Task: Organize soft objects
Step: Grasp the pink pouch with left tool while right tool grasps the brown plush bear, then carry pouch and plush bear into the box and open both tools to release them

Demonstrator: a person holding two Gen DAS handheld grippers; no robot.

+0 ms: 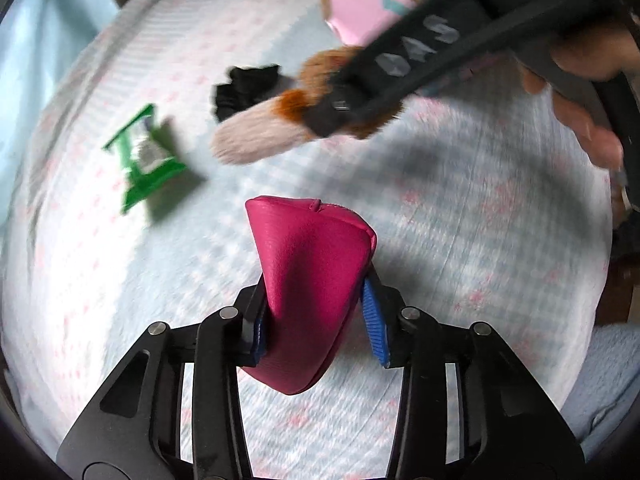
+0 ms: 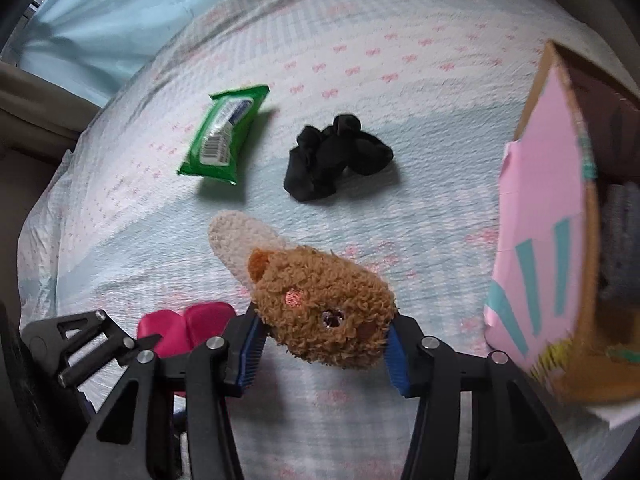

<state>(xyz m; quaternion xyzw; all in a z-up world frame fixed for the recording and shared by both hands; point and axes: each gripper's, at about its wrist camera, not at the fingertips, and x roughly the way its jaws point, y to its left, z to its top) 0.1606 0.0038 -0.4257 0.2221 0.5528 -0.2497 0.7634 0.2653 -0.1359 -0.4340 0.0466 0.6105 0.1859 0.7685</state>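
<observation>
My left gripper (image 1: 316, 320) is shut on a magenta soft pouch (image 1: 310, 280) and holds it above the bed; the pouch also shows in the right wrist view (image 2: 184, 330). My right gripper (image 2: 322, 344) is shut on a brown plush bear (image 2: 320, 304) with a cream-coloured ear or limb (image 2: 240, 240). In the left wrist view the right gripper (image 1: 340, 116) and its plush (image 1: 260, 132) are up ahead, blurred. A green wipes pack (image 2: 224, 136) and a black crumpled cloth (image 2: 332, 160) lie on the bed.
The bed has a pale blue quilt with pink bows (image 2: 400, 80). A pink cardboard box (image 2: 560, 240) stands open at the right, with grey items inside. A light blue curtain (image 2: 100, 20) hangs beyond the far left edge.
</observation>
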